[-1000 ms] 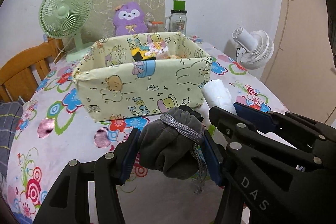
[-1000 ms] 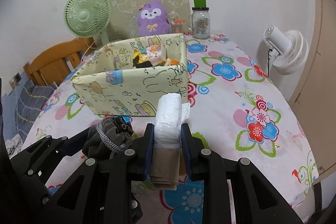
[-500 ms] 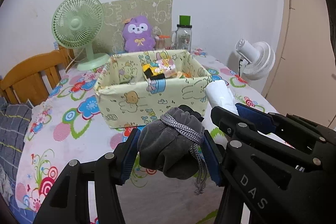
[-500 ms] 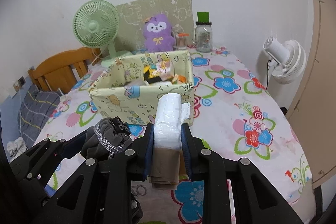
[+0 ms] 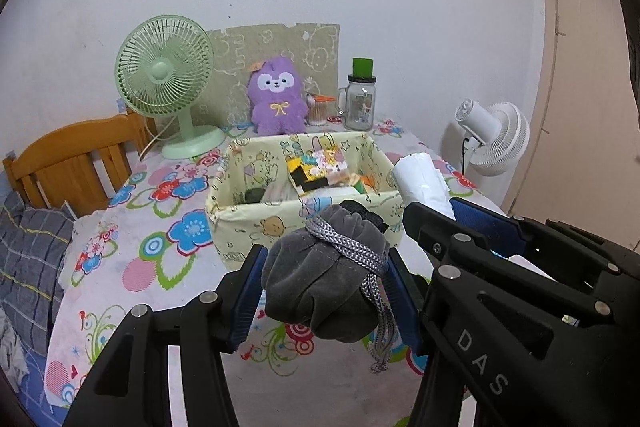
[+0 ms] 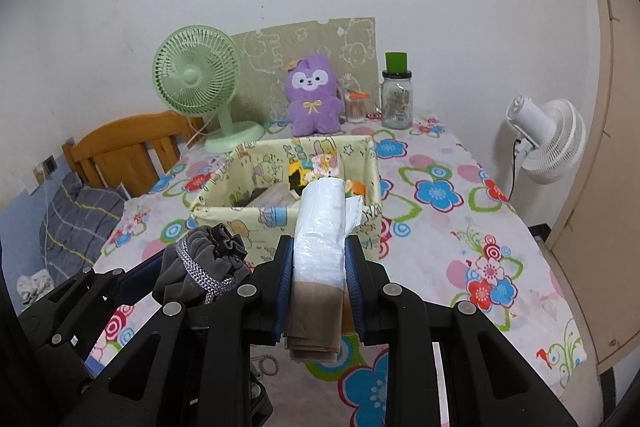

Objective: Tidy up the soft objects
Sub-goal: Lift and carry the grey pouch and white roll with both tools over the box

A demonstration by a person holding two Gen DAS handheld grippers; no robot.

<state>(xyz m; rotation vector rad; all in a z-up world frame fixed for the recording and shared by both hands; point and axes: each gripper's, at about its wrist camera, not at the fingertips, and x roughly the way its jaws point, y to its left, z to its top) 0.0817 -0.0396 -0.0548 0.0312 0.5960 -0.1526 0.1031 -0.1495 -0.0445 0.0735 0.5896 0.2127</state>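
My left gripper (image 5: 324,275) is shut on a grey velvet drawstring pouch (image 5: 324,283), held above the table in front of the yellow cartoon-print fabric box (image 5: 256,223). My right gripper (image 6: 320,263) is shut on a white plastic-wrapped soft pack (image 6: 320,227) with a brown folded end, just right of the pouch (image 6: 204,267). The pack (image 5: 420,183) also shows in the left wrist view. The box (image 6: 240,215) holds several small soft items. A purple plush (image 5: 276,99) sits behind the box.
A green desk fan (image 5: 168,83) stands at the back left, a glass jar with a green lid (image 5: 360,99) at the back right. A white fan (image 5: 496,139) is off the table's right side. A wooden chair (image 5: 72,167) is at the left.
Both grippers have risen and drawn back from the box with their loads; the box looks smaller and its inside shows more. Both grips are unchanged.
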